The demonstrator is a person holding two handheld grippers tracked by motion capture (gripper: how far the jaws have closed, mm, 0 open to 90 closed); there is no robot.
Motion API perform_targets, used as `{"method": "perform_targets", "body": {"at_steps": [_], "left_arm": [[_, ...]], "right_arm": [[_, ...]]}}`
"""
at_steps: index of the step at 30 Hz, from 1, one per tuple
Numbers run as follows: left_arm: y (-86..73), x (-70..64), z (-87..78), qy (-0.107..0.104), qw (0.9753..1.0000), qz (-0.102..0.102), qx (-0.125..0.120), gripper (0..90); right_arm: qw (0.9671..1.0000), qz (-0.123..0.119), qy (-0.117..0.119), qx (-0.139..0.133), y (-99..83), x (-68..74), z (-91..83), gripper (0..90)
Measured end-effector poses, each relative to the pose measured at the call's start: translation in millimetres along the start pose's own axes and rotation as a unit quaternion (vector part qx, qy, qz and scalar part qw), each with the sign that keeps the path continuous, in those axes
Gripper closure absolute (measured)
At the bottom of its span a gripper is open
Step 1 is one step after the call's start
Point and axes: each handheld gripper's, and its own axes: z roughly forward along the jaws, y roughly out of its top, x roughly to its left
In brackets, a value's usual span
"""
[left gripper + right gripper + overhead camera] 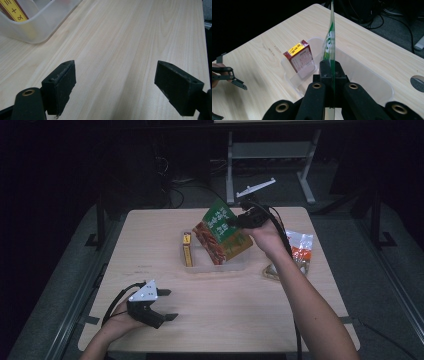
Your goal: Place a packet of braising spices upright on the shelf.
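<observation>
My right gripper (235,221) is shut on the edge of a green and red snack bag (221,232), which hangs tilted over a clear plastic bin (200,266) at the table's middle. In the right gripper view the bag (331,37) stands edge-on between the shut jaws of my right gripper (331,68), above the bin (372,80). A red and yellow box (187,249) stands on edge at the bin's left end; the box (300,58) also shows in the right gripper view. My left gripper (169,304) rests open near the front left, nothing between its fingers (61,82).
To the right of the bin lie a clear bag with orange contents (301,248) and a small brown packet (271,272). A corner of the bin (37,25) lies ahead of the left gripper. The tabletop has a round cable hole (418,83). A desk frame (270,155) stands beyond.
</observation>
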Motion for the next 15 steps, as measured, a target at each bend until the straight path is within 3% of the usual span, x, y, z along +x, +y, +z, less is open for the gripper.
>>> {"method": "perform_targets", "body": {"at_steps": [15], "left_arm": [[-0.2,-0.1,0.1,-0.001,1.0000,0.000,0.000,16.8]], "right_arm": [[0.9998,0.004,-0.009,0.018,8.5,-3.4,16.4,90.0]]}}
